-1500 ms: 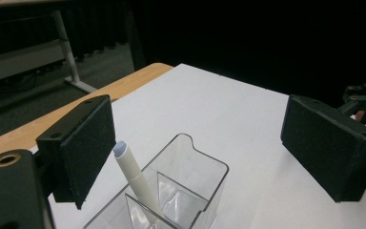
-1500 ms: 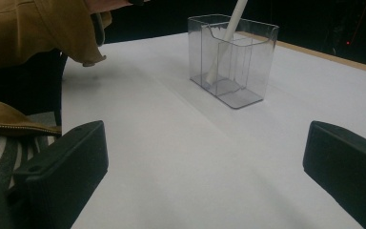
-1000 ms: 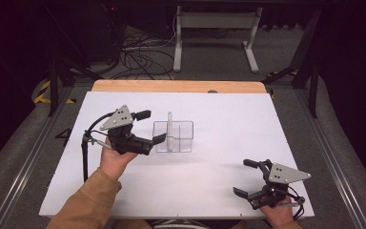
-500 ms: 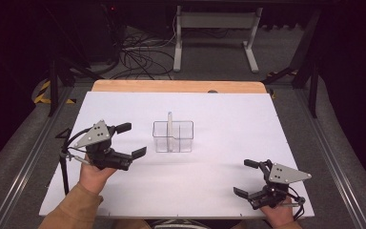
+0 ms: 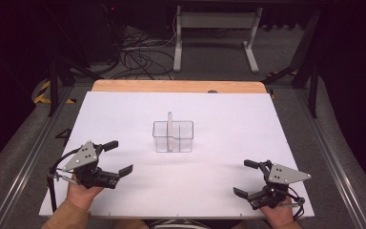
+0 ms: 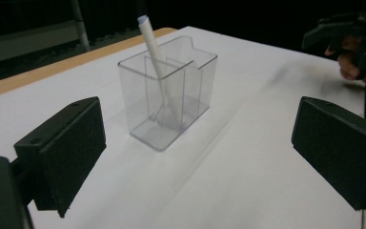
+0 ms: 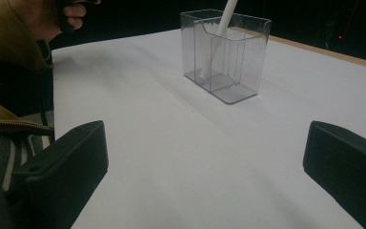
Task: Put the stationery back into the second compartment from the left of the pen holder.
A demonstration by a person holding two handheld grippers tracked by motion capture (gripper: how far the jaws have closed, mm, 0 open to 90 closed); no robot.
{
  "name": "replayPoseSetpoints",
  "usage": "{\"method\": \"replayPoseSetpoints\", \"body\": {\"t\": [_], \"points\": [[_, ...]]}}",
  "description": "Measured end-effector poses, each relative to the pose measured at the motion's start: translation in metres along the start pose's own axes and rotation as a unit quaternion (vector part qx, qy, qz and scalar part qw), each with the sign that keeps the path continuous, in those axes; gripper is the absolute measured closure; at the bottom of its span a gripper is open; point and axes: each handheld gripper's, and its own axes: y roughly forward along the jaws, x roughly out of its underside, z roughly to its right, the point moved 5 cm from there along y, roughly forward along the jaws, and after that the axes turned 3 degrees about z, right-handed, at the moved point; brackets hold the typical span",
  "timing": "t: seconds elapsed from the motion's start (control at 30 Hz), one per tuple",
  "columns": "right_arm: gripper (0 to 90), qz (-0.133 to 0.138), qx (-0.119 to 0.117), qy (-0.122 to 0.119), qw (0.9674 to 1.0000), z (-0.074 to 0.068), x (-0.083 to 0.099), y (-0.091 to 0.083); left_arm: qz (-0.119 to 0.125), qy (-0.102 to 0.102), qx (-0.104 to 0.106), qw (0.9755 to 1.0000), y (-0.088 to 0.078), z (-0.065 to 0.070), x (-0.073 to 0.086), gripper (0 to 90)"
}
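Note:
A clear plastic holder [image 5: 173,137] with compartments stands upright at the middle of the white table [image 5: 228,114]. A white pen-like stick [image 5: 170,128] leans inside it. My left gripper [image 5: 121,156] is open and empty near the front left, well apart from the holder. My right gripper [image 5: 241,177] rests open and empty at the front right. In the left gripper view the holder [image 6: 169,90] and stick [image 6: 152,45] lie ahead between the spread jaws of the left gripper [image 6: 200,152]. The right gripper view shows the holder [image 7: 226,52] far beyond the right gripper [image 7: 205,171].
A wooden strip [image 5: 176,86] runs along the table's far edge. Beyond it are cables [image 5: 138,52] and a metal stand [image 5: 214,33] on the floor. Metal rails [image 5: 329,157] flank the table. The other hand [image 7: 52,19] appears at the top left of the right gripper view.
My left gripper has drawn back from beside the holder toward the front left edge, still open. The right gripper has stayed put.

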Motion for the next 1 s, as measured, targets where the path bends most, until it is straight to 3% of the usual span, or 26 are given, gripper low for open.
{"method": "replayPoseSetpoints", "body": {"t": [0.17, 0.4, 0.57, 0.63, 0.77, 1.0], "points": [[2.0, -0.002, 0.0, -0.001, 1.0, 0.0, 0.0, 0.0, 0.018, -0.042, 0.005, 0.999, -0.009, -0.003, 0.018, 4.4], [1.9, -0.003, -0.001, -0.001, 1.0, 0.0, 0.001, 0.001, 0.008, -0.04, -0.001, 0.9992, -0.013, 0.003, 0.041, 4.4], [2.0, -0.005, -0.002, -0.002, 1.0, 0.0, 0.001, 0.001, 0.002, -0.013, -0.013, 0.9998, -0.009, 0.001, 0.04, 4.4], [1.9, -0.006, -0.002, -0.001, 1.0, 0.0, 0.001, 0.001, -0.008, -0.013, -0.011, 0.9998, -0.007, -0.001, 0.042, 4.4], [1.9, -0.006, -0.001, -0.003, 1.0, 0.001, 0.002, 0.002, 0.002, -0.038, -0.004, 0.9993, -0.009, -0.001, 0.041, 4.4], [1.9, -0.008, -0.002, -0.001, 1.0, 0.001, 0.002, 0.003, 0.002, -0.039, -0.007, 0.9992, -0.011, -0.003, 0.041, 4.4]]}}
